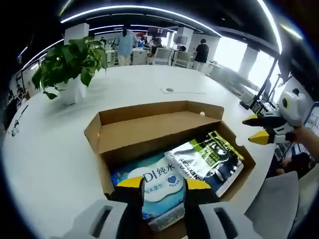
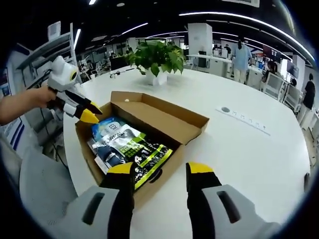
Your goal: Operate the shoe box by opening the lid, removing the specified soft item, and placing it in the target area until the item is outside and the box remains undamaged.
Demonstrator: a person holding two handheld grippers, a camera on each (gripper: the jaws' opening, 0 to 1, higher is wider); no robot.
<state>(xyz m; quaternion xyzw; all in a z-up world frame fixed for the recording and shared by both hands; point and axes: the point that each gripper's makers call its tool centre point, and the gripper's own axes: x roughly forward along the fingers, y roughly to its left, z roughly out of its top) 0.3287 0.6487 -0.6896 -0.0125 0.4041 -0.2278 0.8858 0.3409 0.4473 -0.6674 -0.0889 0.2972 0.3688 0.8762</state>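
In the left gripper view, my left gripper (image 1: 163, 184) hangs with jaws spread over the open shoe box (image 1: 122, 130) on the white table (image 1: 50, 154), above a blue wipes pack (image 1: 157, 181) lying beside a dark pouch (image 1: 212, 159). The right gripper (image 1: 262, 129) hovers near the box's far corner.

In the right gripper view, my right gripper (image 2: 162, 172) is spread at the box (image 2: 164, 117) edge; a potted plant (image 2: 157, 59) stands behind.
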